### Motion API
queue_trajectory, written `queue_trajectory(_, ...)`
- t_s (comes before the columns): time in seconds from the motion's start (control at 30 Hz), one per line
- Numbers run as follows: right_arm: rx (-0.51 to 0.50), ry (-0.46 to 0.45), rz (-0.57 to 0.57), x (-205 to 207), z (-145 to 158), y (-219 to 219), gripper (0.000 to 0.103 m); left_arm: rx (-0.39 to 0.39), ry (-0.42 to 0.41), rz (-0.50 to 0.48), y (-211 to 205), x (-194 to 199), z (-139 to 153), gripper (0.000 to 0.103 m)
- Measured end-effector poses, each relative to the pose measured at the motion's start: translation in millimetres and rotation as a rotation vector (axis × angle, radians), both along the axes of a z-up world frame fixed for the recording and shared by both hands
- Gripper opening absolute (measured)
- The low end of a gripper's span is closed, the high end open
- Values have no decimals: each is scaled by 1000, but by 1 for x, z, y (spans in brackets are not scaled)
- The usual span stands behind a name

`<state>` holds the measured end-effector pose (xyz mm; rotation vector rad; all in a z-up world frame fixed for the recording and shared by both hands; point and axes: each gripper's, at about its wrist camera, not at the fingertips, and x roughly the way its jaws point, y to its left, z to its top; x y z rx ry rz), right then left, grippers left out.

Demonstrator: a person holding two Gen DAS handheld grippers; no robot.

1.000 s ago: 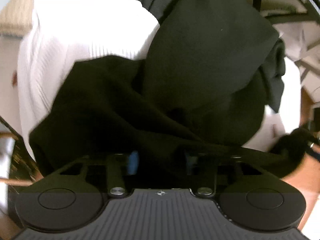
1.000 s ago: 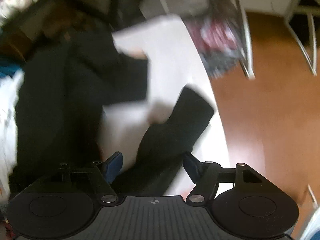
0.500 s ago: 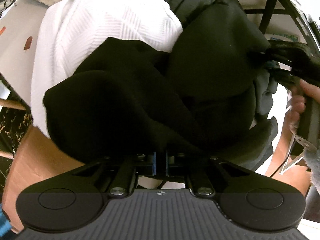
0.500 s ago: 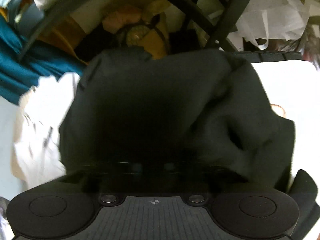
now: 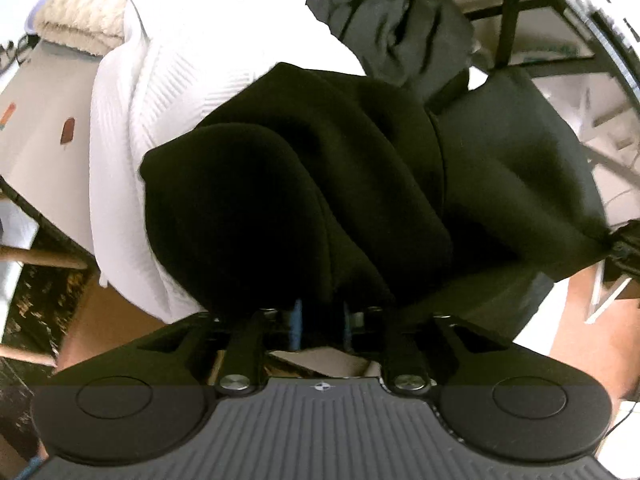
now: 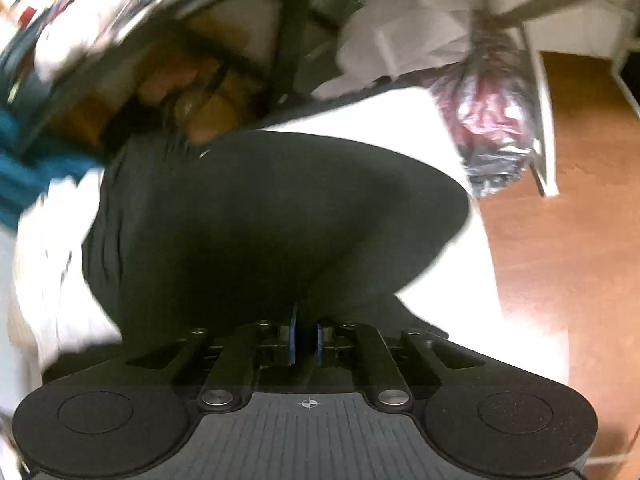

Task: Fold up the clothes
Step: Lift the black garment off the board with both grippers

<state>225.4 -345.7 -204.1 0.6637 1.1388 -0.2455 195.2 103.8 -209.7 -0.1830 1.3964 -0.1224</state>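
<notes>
left wrist view shows the black garment (image 5: 304, 200) bunched in thick rolls over a white ribbed cloth (image 5: 168, 92) that covers the work surface, its near edge hanging down into my left gripper (image 5: 320, 326). i note that gripper's jaws are opening at this moment; black fabric sits between the blue pads (image 5: 297, 322), but with a gap showing i judge they no longer press on it. right wrist view, somewhat blurred, has the same black garment (image 6: 272, 224) spread as a broad dark mound on the white surface (image 6: 420, 128), and my right gripper (image 6: 305, 340) has its pads drawn nearly together with a fold of the black cloth pinched between them. at the far right of the left view the garment's corner is pulled taut to a point, consistent with that pinch. beyond the garment lie a second dark grey garment (image 5: 400, 28), a cream knit item (image 5: 76, 16), a teal cloth (image 6: 36, 160) and a wooden floor (image 6: 560, 240). progress, in my judgement: early to middle. no flat, squared fold is visible; the garment is lumpy and uneven, so laying out, smoothing and folding remain.
</notes>
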Motion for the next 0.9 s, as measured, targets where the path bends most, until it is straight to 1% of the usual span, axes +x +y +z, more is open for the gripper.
queue_trajectory(0.03,6,0,27,2,-5,4,14,5,7,4,-1,4,-6,32)
queue_trajectory(0.07,23,-7,39,7,-8,7,22,6,18,14,-2,7,-11,36)
queue_trajectory(0.1,48,-18,47,12,-12,8,37,6,25,19,-3,10,-15,43)
queue_trajectory(0.13,75,-32,51,17,-15,8,42,7,32,23,-4,13,-20,48)
queue_trajectory(0.17,91,-39,51,22,-19,9,48,8,40,28,-5,15,-25,50)
queue_trajectory(0.2,105,-41,52,24,-21,11,52,8,46,27,-5,17,-29,57)
queue_trajectory(0.23,124,-34,50,29,-26,10,53,2,52,27,-6,18,-32,64)
queue_trajectory(0.3,164,-7,33,37,-38,5,55,-3,59,28,-8,19,-35,69)
queue_trajectory(0.37,205,28,7,38,-50,2,54,13,52,12,-13,18,-37,71)
queue_trajectory(0.43,225,33,-11,39,-59,2,54,33,42,-8,-18,16,-38,72)
queue_trajectory(0.47,231,32,-17,40,-64,3,57,41,30,-16,-19,15,-38,71)
queue_trajectory(0.5,231,32,-19,41,-68,4,58,47,13,-23,-20,13,-37,60)
queue_trajectory(0.53,227,32,-19,45,-71,6,59,51,2,-32,-21,11,-34,42)
queue_trajectory(0.57,220,32,-17,50,-74,6,59,50,-3,-41,-22,9,-31,32)
queue_trajectory(0.6,218,31,-10,55,-77,6,56,47,-15,-45,-22,6,-25,17)
queue_trajectory(0.63,220,27,0,60,-78,6,40,47,-35,-42,-21,3,-18,10)
queue_trajectory(0.67,234,16,16,63,-75,6,19,43,-58,-31,-20,-1,-9,8)
queue_trajectory(0.7,245,-2,34,67,-71,5,15,32,-92,-5,-16,-5,5,7)
queue_trajectory(0.73,238,-39,64,70,-59,6,13,22,-129,15,-13,-10,17,7)
queue_trajectory(0.8,192,-145,149,75,-24,12,11,10,-221,44,-9,-19,48,6)
queue_trajectory(0.9,251,-309,233,83,32,14,10,-7,-378,87,-4,-29,99,6)
